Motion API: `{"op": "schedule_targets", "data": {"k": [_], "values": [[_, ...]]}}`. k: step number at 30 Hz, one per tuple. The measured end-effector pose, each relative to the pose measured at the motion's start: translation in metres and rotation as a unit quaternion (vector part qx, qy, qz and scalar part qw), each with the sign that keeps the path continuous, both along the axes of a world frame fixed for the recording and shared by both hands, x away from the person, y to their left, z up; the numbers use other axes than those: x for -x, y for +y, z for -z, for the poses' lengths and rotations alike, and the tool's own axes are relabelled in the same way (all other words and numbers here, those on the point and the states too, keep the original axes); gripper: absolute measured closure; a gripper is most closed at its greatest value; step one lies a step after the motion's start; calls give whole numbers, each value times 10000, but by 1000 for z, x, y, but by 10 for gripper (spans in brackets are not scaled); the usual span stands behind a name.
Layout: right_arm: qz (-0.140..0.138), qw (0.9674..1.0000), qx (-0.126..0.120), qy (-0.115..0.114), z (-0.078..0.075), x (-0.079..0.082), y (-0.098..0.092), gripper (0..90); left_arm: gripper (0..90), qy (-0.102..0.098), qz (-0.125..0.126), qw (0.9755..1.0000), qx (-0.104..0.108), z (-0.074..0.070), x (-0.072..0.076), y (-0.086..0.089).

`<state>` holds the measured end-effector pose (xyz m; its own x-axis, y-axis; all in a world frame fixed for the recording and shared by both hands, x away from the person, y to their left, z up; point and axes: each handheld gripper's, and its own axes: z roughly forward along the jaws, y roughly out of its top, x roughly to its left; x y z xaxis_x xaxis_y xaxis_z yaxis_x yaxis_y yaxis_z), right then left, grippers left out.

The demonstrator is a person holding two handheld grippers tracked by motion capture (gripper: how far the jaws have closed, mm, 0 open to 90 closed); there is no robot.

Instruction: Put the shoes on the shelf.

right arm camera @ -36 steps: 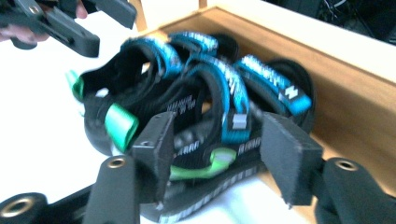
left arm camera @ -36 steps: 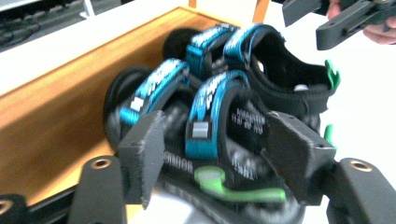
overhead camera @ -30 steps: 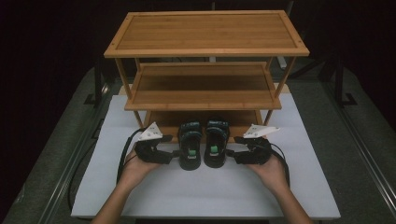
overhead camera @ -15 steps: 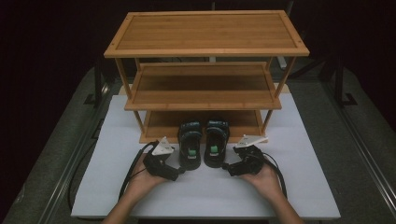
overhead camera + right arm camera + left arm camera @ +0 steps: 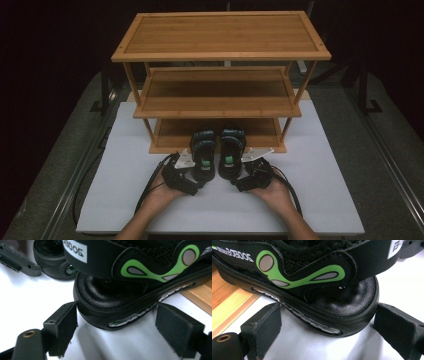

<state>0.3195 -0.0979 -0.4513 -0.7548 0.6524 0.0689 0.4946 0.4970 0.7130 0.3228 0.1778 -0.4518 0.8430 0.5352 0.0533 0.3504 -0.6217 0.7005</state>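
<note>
I have both sandals side by side on the white mat, toes on the rack's (image 5: pixel 220 142) bottom shelf. My left gripper (image 5: pixel 325 337) and right gripper (image 5: pixel 116 331) have just been opening; each stands wide around the heel of the left sandal (image 5: pixel 204 159) and right sandal (image 5: pixel 231 156), pads clear. They look light with firm rubbery soles: I'd pinch across the sole at the heel, not the soft straps.

In the left gripper view the left sandal (image 5: pixel 317 285) runs off the top and left edges, its toe unseen. The right sandal (image 5: pixel 140 282) is likewise cropped. From above, the rack's (image 5: pixel 220 107) middle shelf shadows its bottom shelf.
</note>
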Motion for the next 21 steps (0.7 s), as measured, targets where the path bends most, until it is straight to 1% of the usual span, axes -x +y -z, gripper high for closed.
{"op": "schedule_targets", "data": {"k": [2,5,7,10,11,12,14,15,19,20,21], "values": [[-16,10000,31,-10,-1,0,0,177,76,56,24,10000,47,0,-2,1],[-46,10000,11,-19,-2,-1,-2,184,76,104,87,9999,59,0,-5,1],[-44,10000,-66,-16,-3,-2,-4,189,77,52,86,9999,78,-2,-7,1],[-65,9997,-230,-94,-7,-2,-6,218,78,49,67,9996,259,-6,-9,2],[-82,9996,-240,-103,-9,-2,-7,218,78,31,31,9994,350,-7,-10,3],[-92,9996,-246,-88,-10,-3,-7,218,84,-21,20,9993,371,-8,-10,4],[-86,9995,-293,-90,-12,-5,-7,219,134,-127,-45,9984,553,-12,-12,7],[-80,9995,-292,-106,-13,-5,-7,222,142,-121,-47,9982,594,-14,-14,7],[-71,9993,-332,-147,-15,-11,-6,231,141,-157,-10,9974,709,-21,-20,3],[-55,9994,-308,-136,-16,-12,-5,230,140,-159,-8,9975,689,-22,-22,2],[-57,9995,-290,-145,-16,-14,-4,232,141,-160,6,9980,606,-23,-23,1]]}}
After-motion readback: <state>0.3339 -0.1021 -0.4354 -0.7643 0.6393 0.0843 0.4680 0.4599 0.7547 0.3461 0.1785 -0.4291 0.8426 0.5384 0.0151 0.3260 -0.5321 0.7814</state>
